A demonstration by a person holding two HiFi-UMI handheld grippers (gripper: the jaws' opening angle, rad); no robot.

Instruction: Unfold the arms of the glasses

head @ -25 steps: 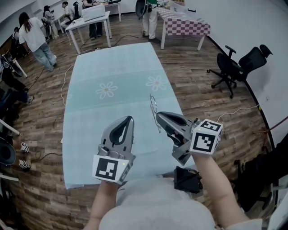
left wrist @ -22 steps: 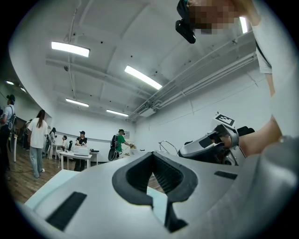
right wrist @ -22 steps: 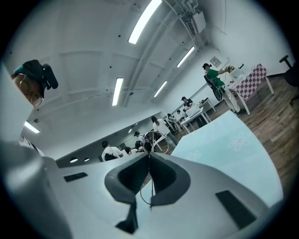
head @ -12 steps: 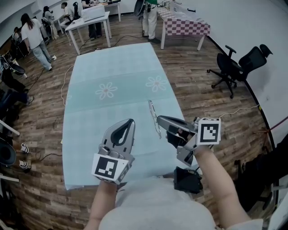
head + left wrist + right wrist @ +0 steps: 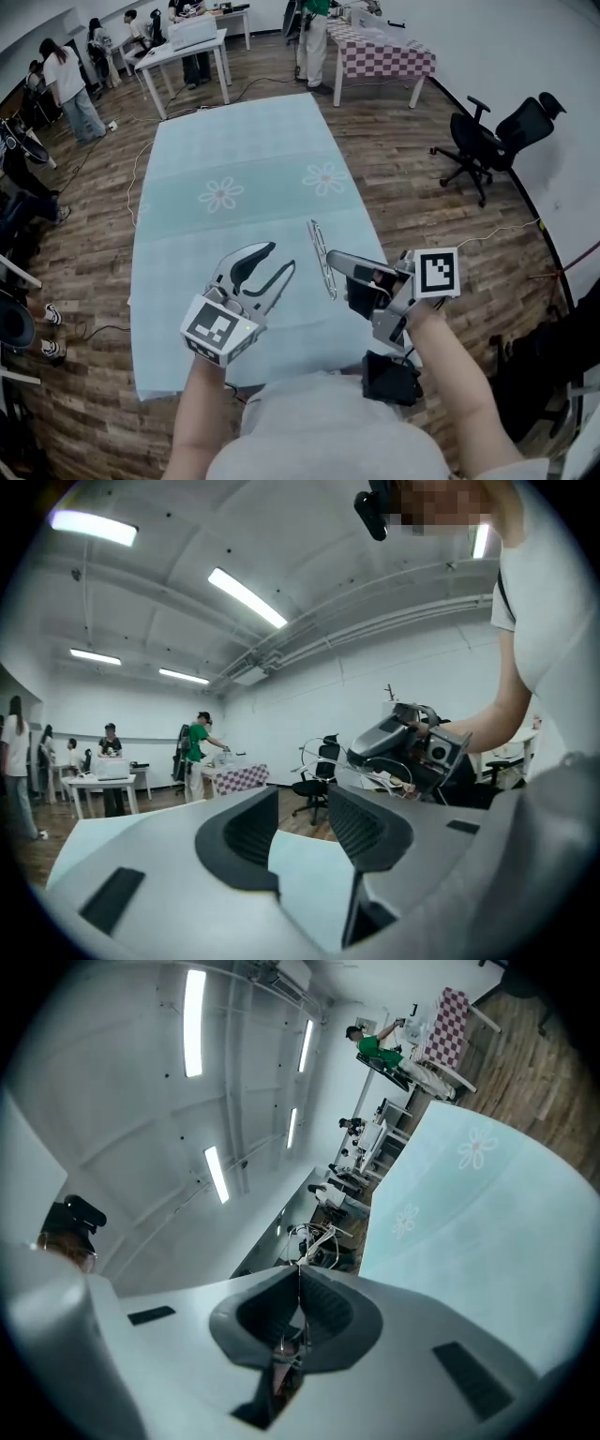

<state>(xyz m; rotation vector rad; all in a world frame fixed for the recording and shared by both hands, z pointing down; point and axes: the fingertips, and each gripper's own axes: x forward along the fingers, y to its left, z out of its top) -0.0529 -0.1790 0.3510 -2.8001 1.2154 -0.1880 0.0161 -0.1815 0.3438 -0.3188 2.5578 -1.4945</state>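
Glasses [image 5: 316,237], thin, light and easily bent, are clamped in the right gripper [image 5: 334,257] above the table [image 5: 234,141]. The left gripper [image 5: 280,260] has just sprung its jaws apart, nothing between them. I'd gently pinch one arm near its tip.

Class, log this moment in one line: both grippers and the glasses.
left gripper: jaws just opening, nothing between | right gripper: shut on glasses | glasses: over tablecloth
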